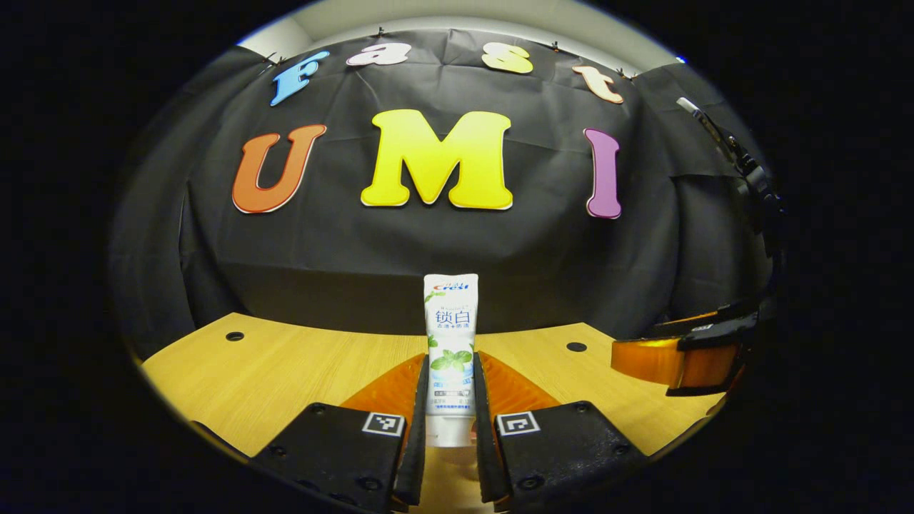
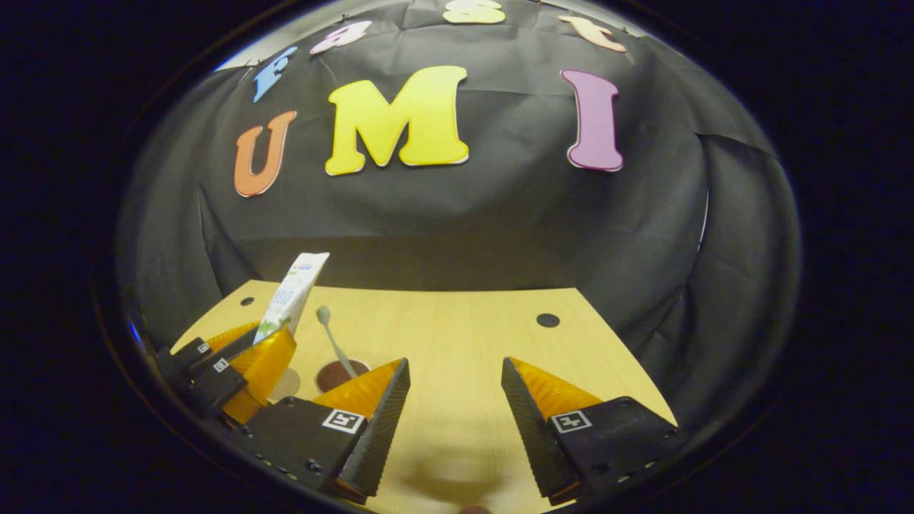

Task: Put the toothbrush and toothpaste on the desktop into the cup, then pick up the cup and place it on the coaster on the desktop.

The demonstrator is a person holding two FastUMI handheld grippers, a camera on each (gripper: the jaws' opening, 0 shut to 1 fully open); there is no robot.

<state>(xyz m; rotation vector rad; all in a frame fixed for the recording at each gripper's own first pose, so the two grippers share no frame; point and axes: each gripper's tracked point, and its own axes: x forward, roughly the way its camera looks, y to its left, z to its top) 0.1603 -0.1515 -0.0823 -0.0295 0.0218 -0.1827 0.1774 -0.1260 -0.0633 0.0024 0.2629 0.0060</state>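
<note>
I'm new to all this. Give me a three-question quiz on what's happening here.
1. True or false: the left tool is shut on the toothpaste.
2. The right tool is: A) open, B) shut on the toothbrush.
3. Fill in: the toothpaste stands ____ between the fingers in the left gripper view.

Key: 1 true; 2 A; 3 upright.

One toothpaste tube (image 1: 450,343), one toothbrush (image 2: 333,341), one cup (image 2: 341,373), two claws, one wooden desktop (image 2: 457,335).

Wooden table (image 2: 457,321), two dark holes.
</note>
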